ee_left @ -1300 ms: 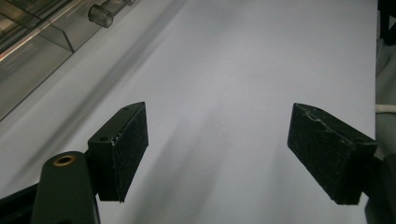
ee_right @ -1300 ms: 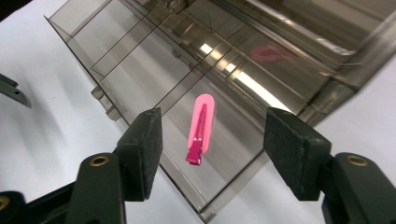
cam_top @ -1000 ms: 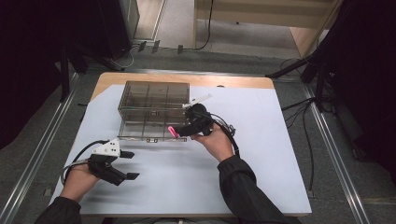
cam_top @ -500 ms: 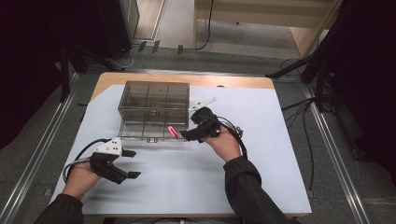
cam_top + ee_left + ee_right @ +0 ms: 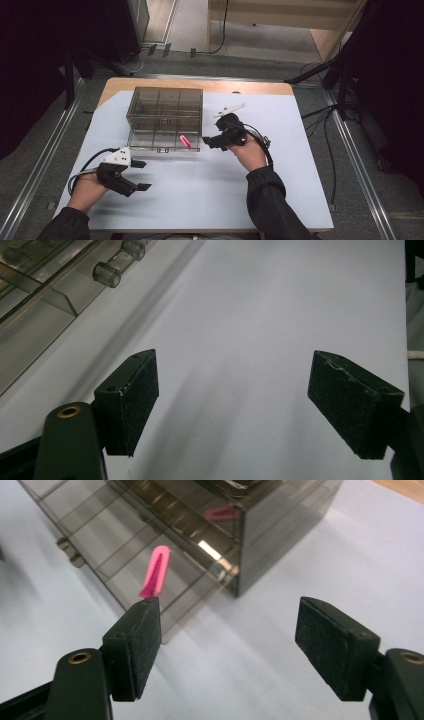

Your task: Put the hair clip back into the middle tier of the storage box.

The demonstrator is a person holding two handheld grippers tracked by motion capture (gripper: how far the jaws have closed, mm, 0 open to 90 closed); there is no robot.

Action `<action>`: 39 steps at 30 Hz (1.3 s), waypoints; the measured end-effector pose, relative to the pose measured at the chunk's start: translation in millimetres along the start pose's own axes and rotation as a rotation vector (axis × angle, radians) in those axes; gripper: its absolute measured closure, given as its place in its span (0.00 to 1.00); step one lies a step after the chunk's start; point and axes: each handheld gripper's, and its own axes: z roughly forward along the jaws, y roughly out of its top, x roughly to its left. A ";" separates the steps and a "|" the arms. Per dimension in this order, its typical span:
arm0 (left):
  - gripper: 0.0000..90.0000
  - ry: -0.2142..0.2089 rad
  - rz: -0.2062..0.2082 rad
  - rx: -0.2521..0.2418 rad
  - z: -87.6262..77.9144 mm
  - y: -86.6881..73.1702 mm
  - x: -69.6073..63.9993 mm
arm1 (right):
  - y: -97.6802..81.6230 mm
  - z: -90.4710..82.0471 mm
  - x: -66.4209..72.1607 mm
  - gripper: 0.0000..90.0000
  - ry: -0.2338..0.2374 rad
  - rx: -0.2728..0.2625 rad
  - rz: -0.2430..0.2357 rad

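Left gripper [image 5: 232, 405]: two black jaws with rough dark pads [image 5: 131, 402] stand wide apart, nothing between them. Below lies a plain white sheet surface [image 5: 260, 315], unmarked. At upper left, the edge of a smoky transparent plastic compartment box [image 5: 40, 295] with two small cylindrical hinge knobs [image 5: 106, 274].

You have one clear box [image 5: 165, 120], one pink clip [image 5: 185, 141], one white sheet [image 5: 280, 165], one table [image 5: 200, 85], two grippers, left [image 5: 140, 175] and right [image 5: 210, 141].

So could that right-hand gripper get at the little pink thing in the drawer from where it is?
Probably yes. The right gripper is open and empty beside the pulled-out drawer, which is open on top, and the pink piece lies in its near corner with nothing over it.
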 end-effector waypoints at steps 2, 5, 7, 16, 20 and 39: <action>0.24 0.000 0.000 0.000 0.1 0.0 -0.1 | -1.6 -1.4 -4.2 0.26 0.002 -0.005 0.002; 0.24 0.001 0.001 0.000 -0.3 0.0 0.3 | -4.5 -4.4 -10.0 0.25 0.008 0.002 0.012; 0.24 0.001 0.000 0.000 -0.3 0.0 0.3 | -6.4 -5.5 -15.0 0.25 -0.003 -0.001 0.018; 0.24 -0.003 -0.002 -0.002 0.1 -0.1 0.5 | -15.0 -7.5 -30.6 0.25 -0.024 0.001 0.067; 0.24 -0.002 -0.005 0.000 0.4 -0.1 0.5 | -17.9 -7.7 -36.1 0.25 -0.031 0.004 0.079; 0.24 -0.003 -0.006 0.007 1.0 -0.1 0.7 | -28.1 -3.2 -49.7 0.26 -0.061 0.048 0.097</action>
